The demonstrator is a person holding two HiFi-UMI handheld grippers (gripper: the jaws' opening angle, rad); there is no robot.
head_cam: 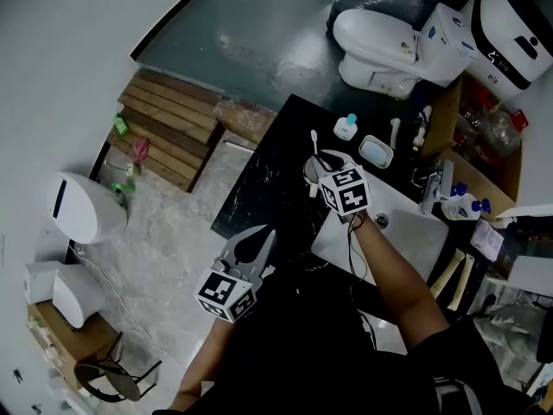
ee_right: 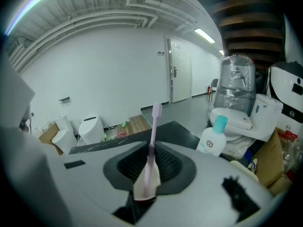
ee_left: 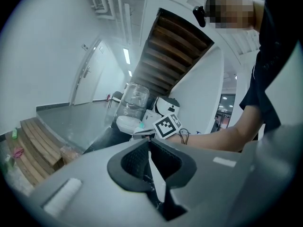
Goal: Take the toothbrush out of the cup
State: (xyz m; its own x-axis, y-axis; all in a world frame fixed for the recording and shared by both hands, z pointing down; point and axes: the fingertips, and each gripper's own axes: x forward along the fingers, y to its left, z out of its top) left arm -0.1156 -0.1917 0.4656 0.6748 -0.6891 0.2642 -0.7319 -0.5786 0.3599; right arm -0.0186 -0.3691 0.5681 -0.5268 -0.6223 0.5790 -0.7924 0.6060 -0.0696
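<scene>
A pale pink toothbrush (ee_right: 152, 136) stands upright between the jaws of my right gripper (ee_right: 150, 151), which is shut on its handle. In the head view the right gripper (head_cam: 320, 166) hangs over the black counter (head_cam: 263, 180), and the toothbrush (head_cam: 314, 141) sticks out beyond the jaws with its bristle end up. A curved rim under the jaws may be the cup (head_cam: 310, 173); most of it is hidden. My left gripper (head_cam: 264, 234) hovers off the counter's near corner, shut with nothing in it (ee_left: 150, 150).
A white bottle with a teal cap (head_cam: 346, 126), a soap dish (head_cam: 376, 151) and a white sink (head_cam: 423, 236) with a faucet (head_cam: 435, 187) lie past the right gripper. A toilet (head_cam: 380, 41) stands beyond the counter. Wooden steps (head_cam: 168, 124) are at the left.
</scene>
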